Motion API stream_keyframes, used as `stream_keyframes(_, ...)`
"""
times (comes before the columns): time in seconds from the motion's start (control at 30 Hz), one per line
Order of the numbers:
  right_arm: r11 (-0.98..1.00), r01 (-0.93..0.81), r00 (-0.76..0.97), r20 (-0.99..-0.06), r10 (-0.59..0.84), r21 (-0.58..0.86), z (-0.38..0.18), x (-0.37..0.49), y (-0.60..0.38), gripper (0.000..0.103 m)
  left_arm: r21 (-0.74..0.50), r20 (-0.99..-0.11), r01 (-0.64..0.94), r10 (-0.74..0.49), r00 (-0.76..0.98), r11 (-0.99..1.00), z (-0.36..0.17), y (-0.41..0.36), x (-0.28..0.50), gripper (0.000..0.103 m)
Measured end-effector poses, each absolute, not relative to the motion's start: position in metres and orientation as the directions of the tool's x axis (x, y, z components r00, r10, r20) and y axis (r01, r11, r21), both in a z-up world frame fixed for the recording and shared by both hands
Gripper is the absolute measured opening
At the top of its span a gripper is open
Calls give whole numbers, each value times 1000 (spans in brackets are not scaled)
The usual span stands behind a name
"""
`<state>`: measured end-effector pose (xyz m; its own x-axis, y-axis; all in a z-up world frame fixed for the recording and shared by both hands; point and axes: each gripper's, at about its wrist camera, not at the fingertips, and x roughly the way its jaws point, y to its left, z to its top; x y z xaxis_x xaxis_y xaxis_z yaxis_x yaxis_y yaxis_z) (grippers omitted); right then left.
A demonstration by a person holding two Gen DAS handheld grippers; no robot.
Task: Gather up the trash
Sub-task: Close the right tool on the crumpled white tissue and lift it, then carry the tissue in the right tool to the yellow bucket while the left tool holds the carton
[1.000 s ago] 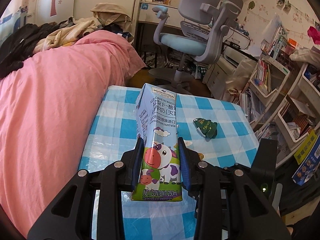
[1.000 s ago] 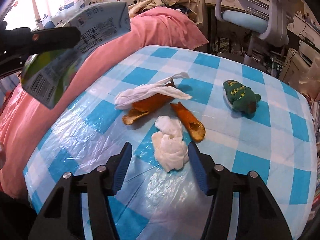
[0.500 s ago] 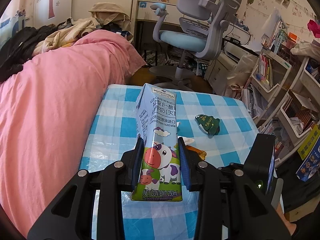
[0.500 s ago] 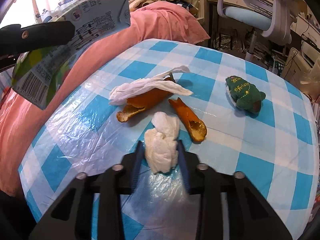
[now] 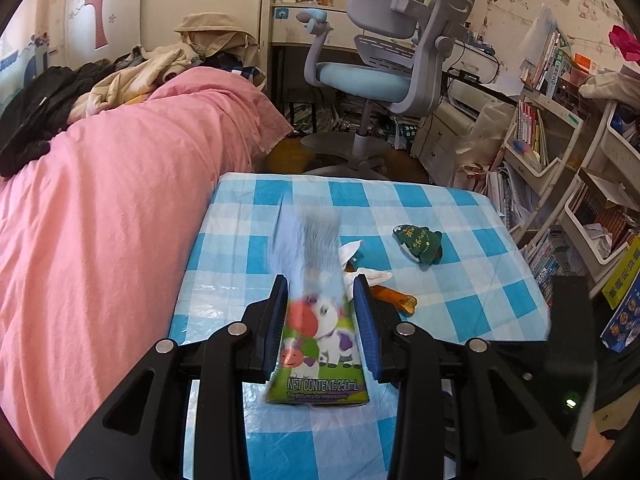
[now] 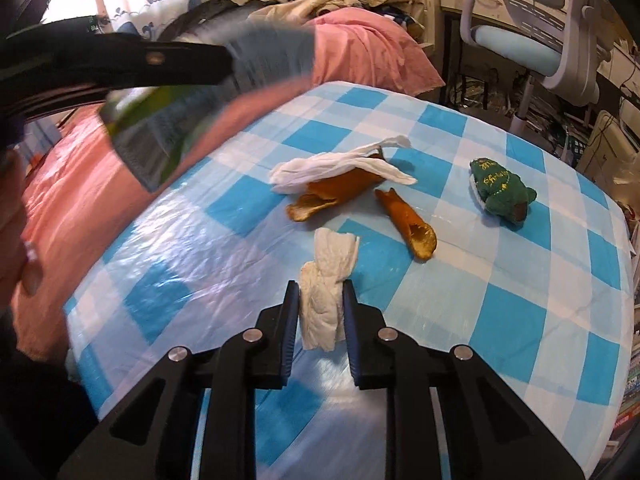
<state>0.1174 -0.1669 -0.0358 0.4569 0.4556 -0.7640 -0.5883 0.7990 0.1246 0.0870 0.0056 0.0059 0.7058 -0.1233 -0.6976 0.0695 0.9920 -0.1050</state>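
- the left tongs [image 5: 320,312] are pinching a milk carton [image 5: 318,344] by its two broad sides, low on the body near the printed base; its far end is smeared with motion blur. it is up in the air over the near edge of the desk [image 5: 440,208].
- the carton's long axis runs straight out along the fingers, base toward the camera and top pointing away over the desk toward the chair [image 5: 384,60]. in the right wrist view the same carton [image 6: 192,92] lies tilted, top end up and to the right.
- it looks like a light, likely empty paper box: stiff at the edges, but the flat sides would dent under a hard squeeze, so a mid-body or lower hold across the narrow width suits it.
- the right tongs [image 6: 321,312] are pressed onto a crumpled tissue [image 6: 326,292], gripping its near half; whether it touches the desk [image 6: 520,320] i cannot tell.
- the tissue is very light, soft and squashable, and will not slip or break; its long axis points away from the camera, leaning slightly right.
- near it on the desk lie two orange peels [image 6: 408,224], one under a second tissue [image 6: 340,168], both probably limp and easy to pinch mid-length.
- a small green toy [image 6: 500,192] sits apart on the right, probably not trash.
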Motion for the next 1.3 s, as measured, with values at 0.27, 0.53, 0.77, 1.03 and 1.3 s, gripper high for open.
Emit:
stream_keyframes(0.27, 780, -612, 461, -743, 485, 129, -22, 91, -176, 22, -85, -702, 93, -126, 701, 992, 6, -4, 78, 32)
stream_keyframes(0.53, 793, -590, 459, -746, 482, 149, -19, 72, -194, 22, -195, -753, 26, -166, 636, 981, -11, 29, 82, 33)
stream_keyframes(0.77, 777, -611, 439, -753, 491, 151, -21, 56, -192, 22, -143, -815, 19, -129, 565, 990, -39, 15, 94, 55)
stream_keyframes(1.03, 726, -674, 383, -779, 496, 131, -32, 48, -179, 22, -18, -860, 6, -18, 511, 1000, -65, -7, 106, 66)
stream_keyframes(1.3, 694, -713, 369, -788, 493, 100, -34, 41, -174, 22, -3, -860, -23, 10, 510, 1000, -76, 0, 115, 63)
